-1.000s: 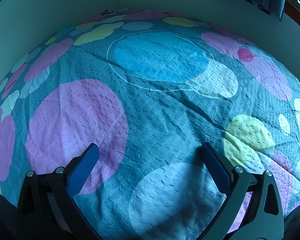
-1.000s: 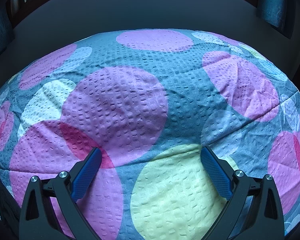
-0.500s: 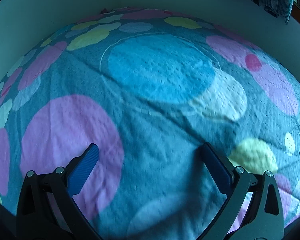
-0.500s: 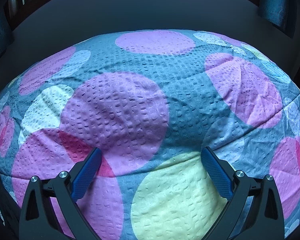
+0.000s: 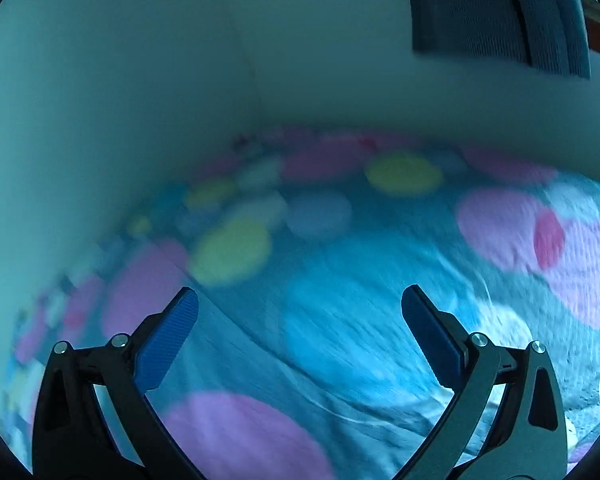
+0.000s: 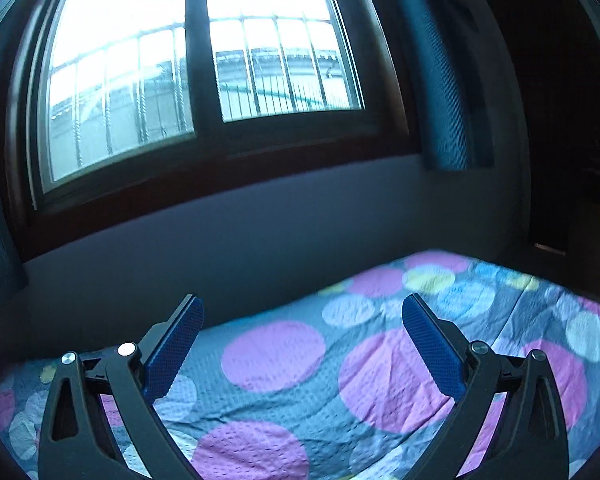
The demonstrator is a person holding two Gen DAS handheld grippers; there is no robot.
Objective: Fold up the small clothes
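Note:
No small garment shows in either view. My left gripper (image 5: 299,300) is open with nothing between its blue pads, held above a bedspread (image 5: 360,320) of teal cloth with pink, yellow and white circles; this view is blurred by motion. My right gripper (image 6: 302,306) is also open and empty, raised over the same spotted bedspread (image 6: 340,392) and pointing toward the wall under a window.
A pale wall corner (image 5: 244,60) closes the bed's far side in the left wrist view, with a dark curtain (image 5: 500,12) at top right. In the right wrist view a barred window (image 6: 196,64), a blue curtain (image 6: 440,80) and a dark doorway (image 6: 552,112) stand beyond the bed.
Both grippers have tilted upward from looking down at the bedspread; walls, window and curtains have come into view. Both stay open and empty.

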